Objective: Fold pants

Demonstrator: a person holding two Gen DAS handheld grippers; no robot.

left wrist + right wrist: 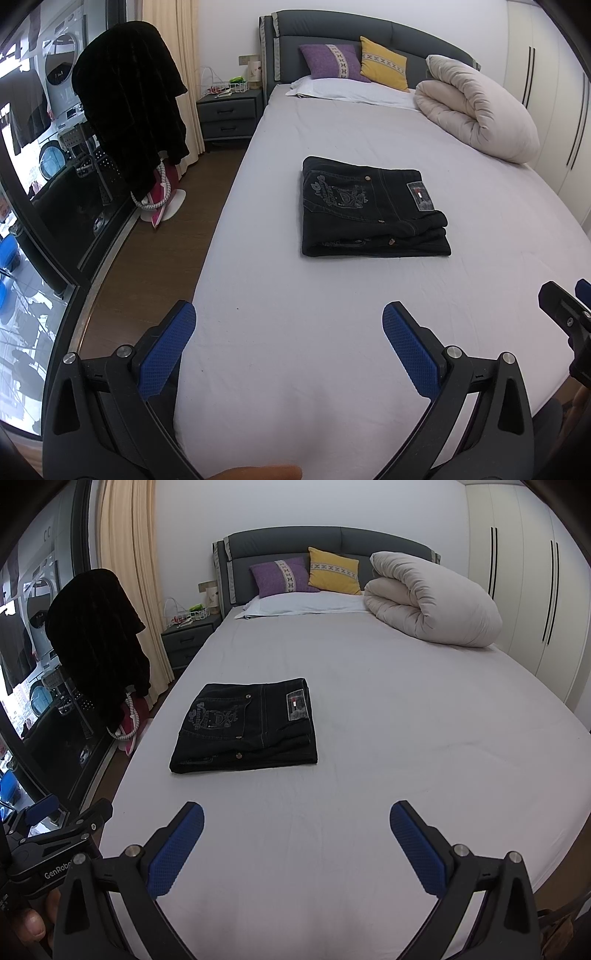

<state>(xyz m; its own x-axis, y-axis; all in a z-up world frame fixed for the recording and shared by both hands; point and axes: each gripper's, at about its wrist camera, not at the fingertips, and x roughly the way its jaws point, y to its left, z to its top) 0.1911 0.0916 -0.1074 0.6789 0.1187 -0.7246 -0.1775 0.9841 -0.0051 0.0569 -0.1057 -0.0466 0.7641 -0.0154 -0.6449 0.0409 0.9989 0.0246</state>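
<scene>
Black jeans (369,210) lie folded into a flat rectangle on the white bed sheet (332,314), back pocket embroidery and label facing up. They also show in the right wrist view (247,727). My left gripper (288,325) is open and empty, held above the sheet near the foot of the bed, well short of the jeans. My right gripper (295,819) is open and empty too, beside the left one and equally far from the jeans. The right gripper's tip (565,306) shows at the left view's right edge; the left gripper (55,823) shows at the right view's left edge.
A rolled beige duvet (476,107) lies at the bed's far right. Purple (332,61) and yellow (384,62) cushions lean on the grey headboard. A nightstand (227,110) and a dark garment on a rack (133,103) stand left of the bed. Wardrobe doors (524,572) are on the right.
</scene>
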